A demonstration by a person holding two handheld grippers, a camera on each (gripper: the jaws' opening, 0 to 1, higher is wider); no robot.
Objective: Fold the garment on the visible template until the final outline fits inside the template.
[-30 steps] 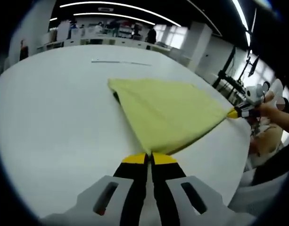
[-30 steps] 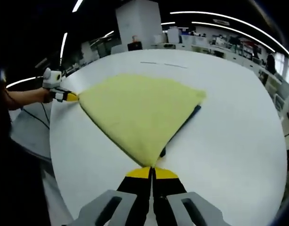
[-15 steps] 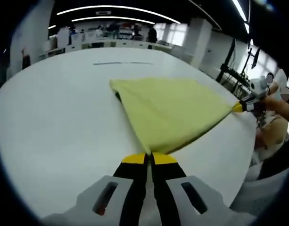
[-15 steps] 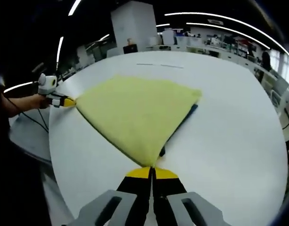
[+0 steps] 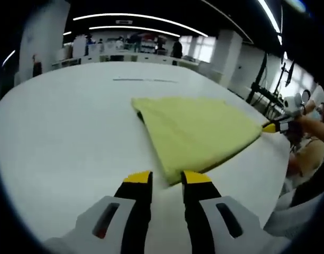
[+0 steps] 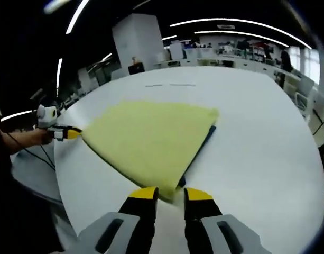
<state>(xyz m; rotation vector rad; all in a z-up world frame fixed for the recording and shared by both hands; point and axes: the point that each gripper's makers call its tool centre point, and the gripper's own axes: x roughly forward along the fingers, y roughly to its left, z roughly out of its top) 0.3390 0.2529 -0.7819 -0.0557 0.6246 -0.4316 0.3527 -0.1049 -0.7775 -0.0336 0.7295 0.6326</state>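
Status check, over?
Left gripper open, right gripper open, both at garment corners. Garment folded, flat on table. Dark template edge peeks out beneath. Nothing obstructing.

dark template [image 6: 210,132] mostly hidden under yellow garment [image 6: 146,138], distant people [image 5: 175,48] too small to tell

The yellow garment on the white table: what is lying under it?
Under the yellow garment a dark blue edge shows along one side, on the white table. The cloth covers the rest, so its full shape cannot be seen.
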